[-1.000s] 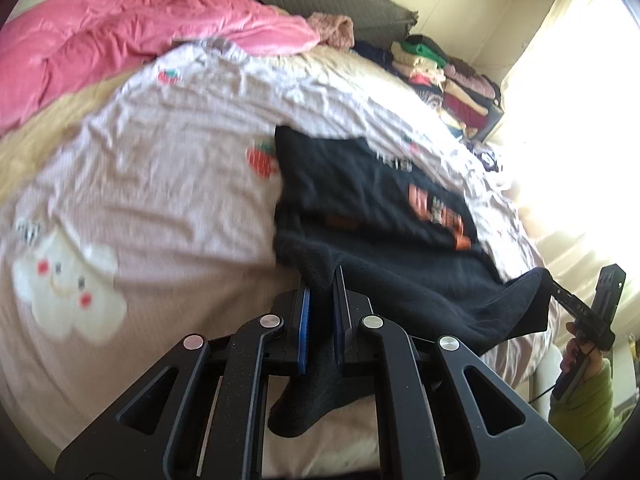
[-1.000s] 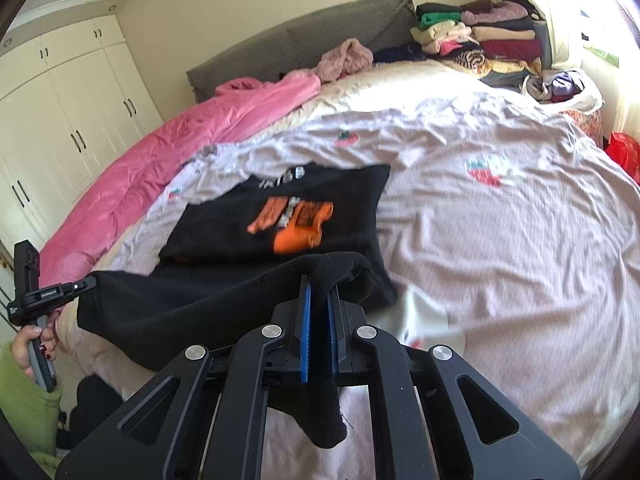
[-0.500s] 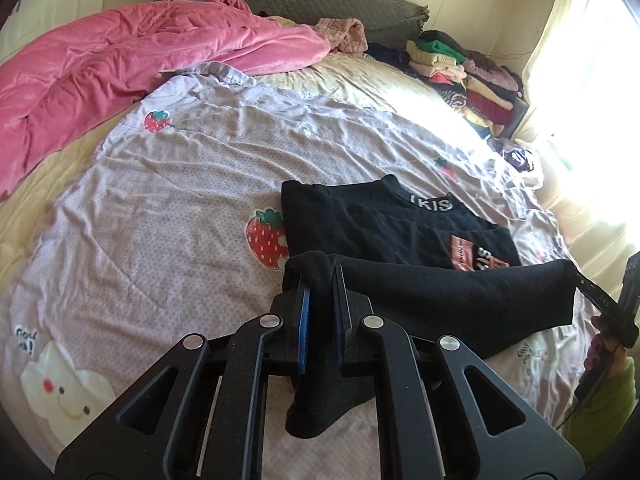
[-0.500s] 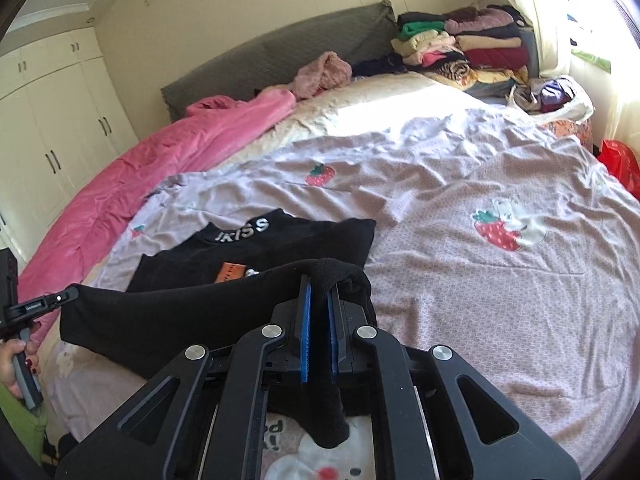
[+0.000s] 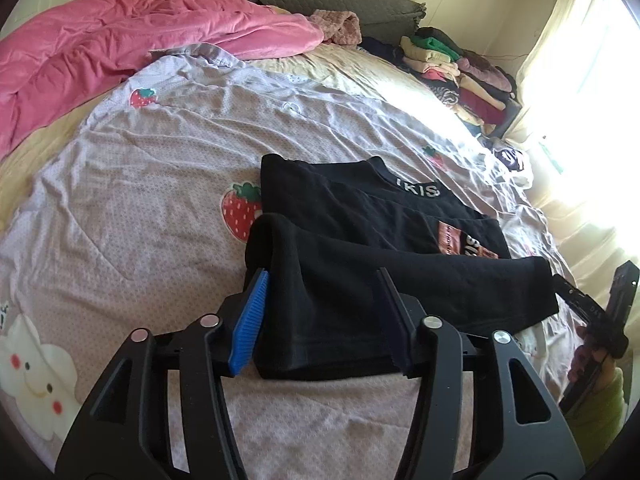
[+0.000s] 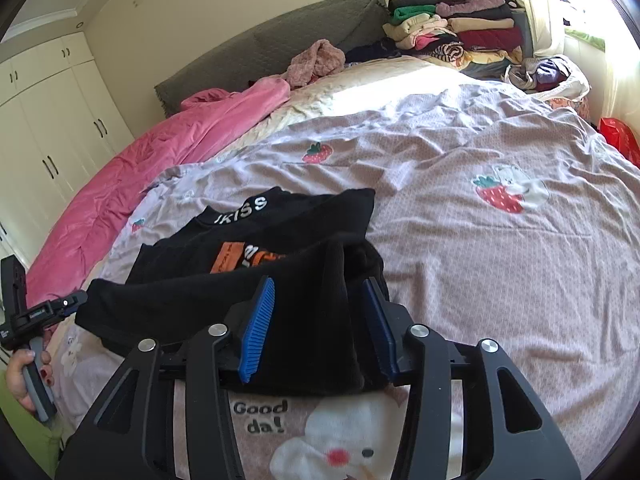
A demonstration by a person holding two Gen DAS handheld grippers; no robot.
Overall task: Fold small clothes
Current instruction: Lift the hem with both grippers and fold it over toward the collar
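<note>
1. The left tool (image 5: pixel 320 312) has its jaws opening; a fold of the black shirt (image 5: pixel 360 272) lies between them, the blue pad (image 5: pixel 248 320) just beside the cloth.
2. The shirt lies partly folded on the bed's lilac strawberry-print sheet (image 5: pixel 160 184).
3. The right tool (image 5: pixel 596 312) shows at the shirt's far corner.
4. A pink quilt (image 5: pixel 120 48) and stacked clothes (image 5: pixel 460 76) lie beyond.
</note>
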